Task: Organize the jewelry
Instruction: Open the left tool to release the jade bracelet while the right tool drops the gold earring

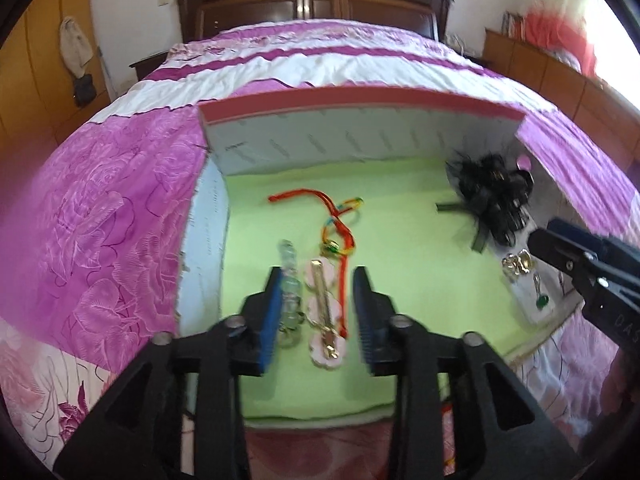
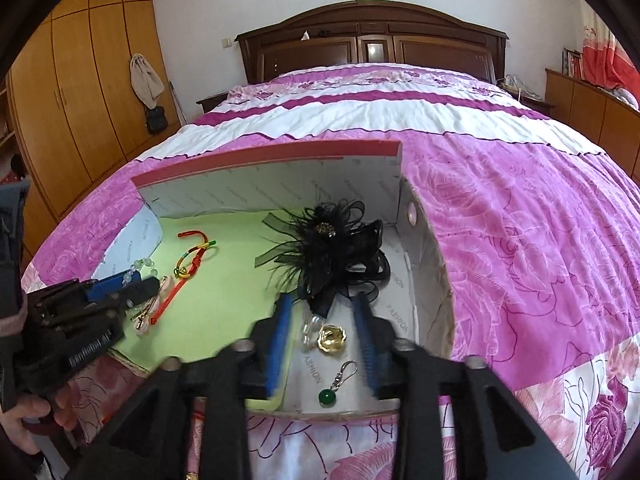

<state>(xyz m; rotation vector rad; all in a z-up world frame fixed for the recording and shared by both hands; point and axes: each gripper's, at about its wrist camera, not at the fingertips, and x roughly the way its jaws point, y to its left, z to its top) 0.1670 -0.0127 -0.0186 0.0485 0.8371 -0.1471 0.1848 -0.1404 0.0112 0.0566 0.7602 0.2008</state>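
An open box (image 1: 360,108) with a light green liner (image 1: 400,280) lies on the bed. My left gripper (image 1: 318,312) is open over a clear bead bracelet (image 1: 290,280) and a pink hair clip with a gold bar (image 1: 324,316). A red and multicolour cord (image 1: 340,224) lies beyond them. My right gripper (image 2: 324,336) is open above a gold flower brooch (image 2: 331,338) and a green bead charm (image 2: 329,397) in the box's right part. A black feather hairpiece (image 2: 332,248) lies just beyond. The right gripper also shows in the left wrist view (image 1: 544,246), and the left gripper in the right wrist view (image 2: 132,286).
The box rests on a pink and white floral bedspread (image 2: 520,220). A dark wooden headboard (image 2: 372,36) stands at the far end. Wooden wardrobes (image 2: 80,100) line the left wall. A low wooden cabinet (image 2: 592,104) stands at the right.
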